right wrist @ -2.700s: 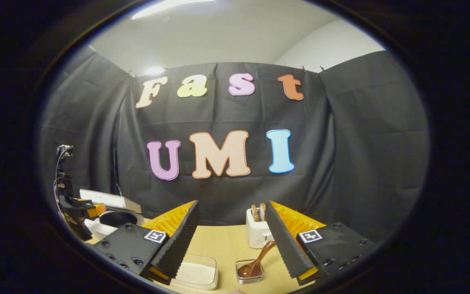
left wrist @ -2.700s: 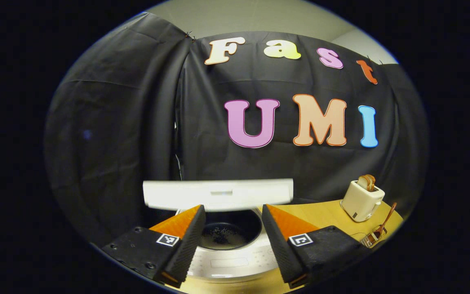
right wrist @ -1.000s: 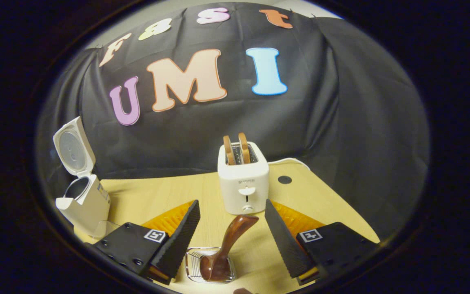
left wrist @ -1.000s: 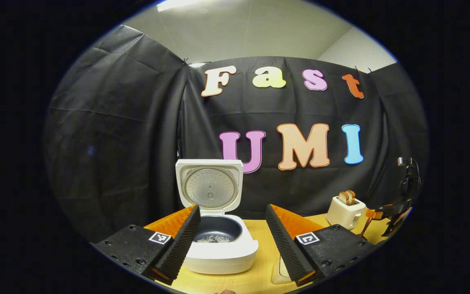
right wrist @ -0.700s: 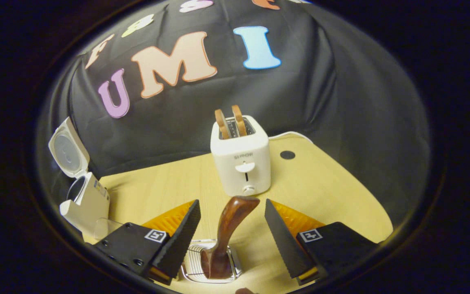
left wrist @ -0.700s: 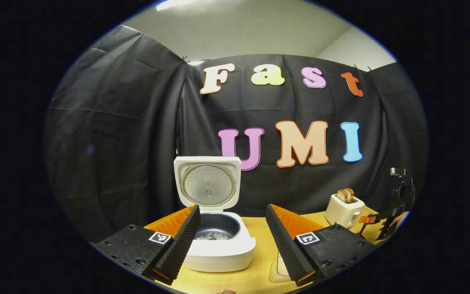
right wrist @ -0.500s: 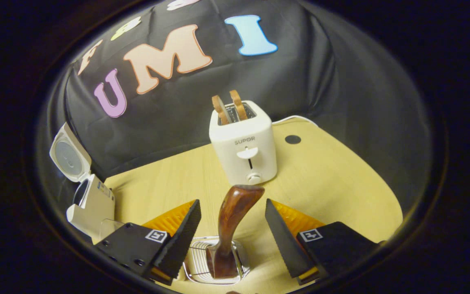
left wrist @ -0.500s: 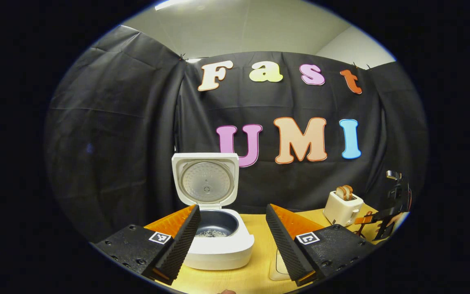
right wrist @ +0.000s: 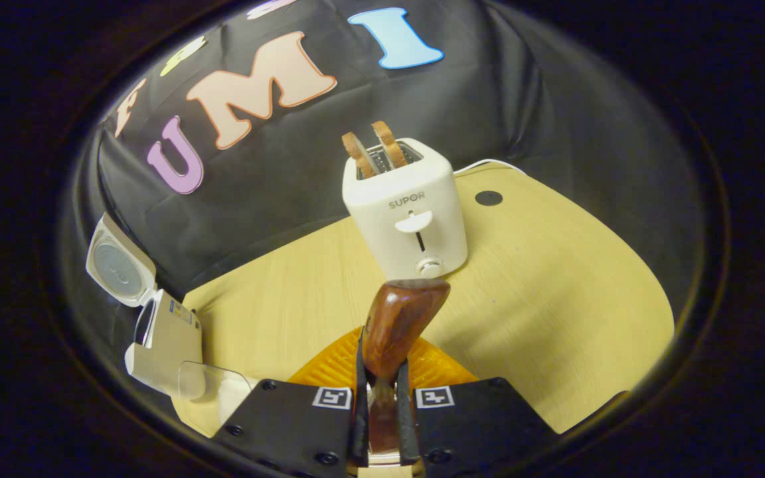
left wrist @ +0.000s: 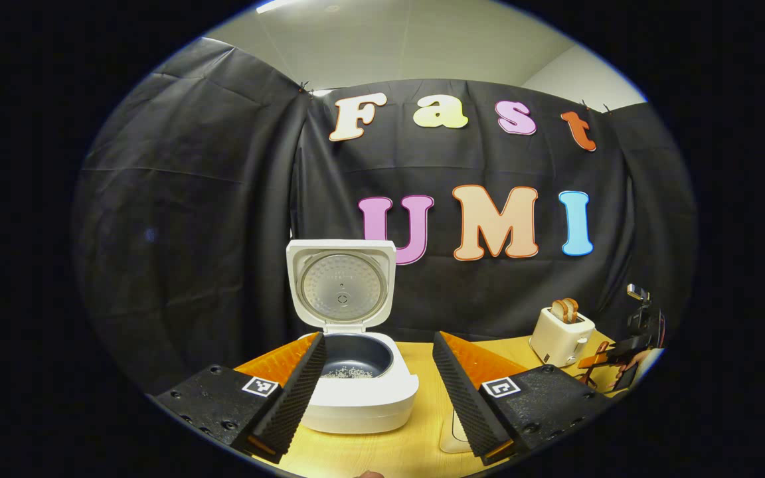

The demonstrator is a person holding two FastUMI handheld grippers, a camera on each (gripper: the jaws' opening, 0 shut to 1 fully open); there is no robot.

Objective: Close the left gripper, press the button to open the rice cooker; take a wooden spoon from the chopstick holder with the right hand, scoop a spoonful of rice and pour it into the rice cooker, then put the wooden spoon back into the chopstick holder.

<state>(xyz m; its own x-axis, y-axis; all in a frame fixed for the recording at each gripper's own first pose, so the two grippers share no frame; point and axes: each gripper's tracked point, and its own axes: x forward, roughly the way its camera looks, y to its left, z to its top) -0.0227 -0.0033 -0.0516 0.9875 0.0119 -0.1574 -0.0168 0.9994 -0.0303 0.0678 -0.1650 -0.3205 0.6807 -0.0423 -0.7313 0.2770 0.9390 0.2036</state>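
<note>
In the right gripper view, the right gripper (right wrist: pixel 378 398) is seen clenched on the wooden spoon (right wrist: pixel 396 318). The brown handle is squeezed between both black fingers (right wrist: pixel 289 425) and sticks up past them toward 12 o'clock. The chopstick holder is hidden under the fingers, so its place cannot be told.

Just past the spoon's tip, at 12 o'clock, a white toaster (right wrist: pixel 406 212) is seen standing on the yellow wooden table (right wrist: pixel 555 279). The word "SUPOR" is printed on its front. Two slices of bread (right wrist: pixel 372 149) are stuck in its top. Small square black-and-white marks are stuck on each finger.

At 9 o'clock, the rice cooker (right wrist: pixel 163 338) is seen with its lid flipped up. A clear box (right wrist: pixel 213 388) is seen just beside it, toward 8 o'clock.

In the left gripper view, the left gripper (left wrist: pixel 376 392) is held wide apart, with nothing between its fingers. The rice cooker (left wrist: pixel 356 385) is seen between the finger tips, at 6 o'clock. Its lid (left wrist: pixel 341 285) is stood straight up, and a little rice (left wrist: pixel 348 374) is seen in the dark pot. The toaster (left wrist: pixel 560 332) is seen at 4 o'clock, and the right gripper (left wrist: pixel 621 348) is seen beside it.
</note>
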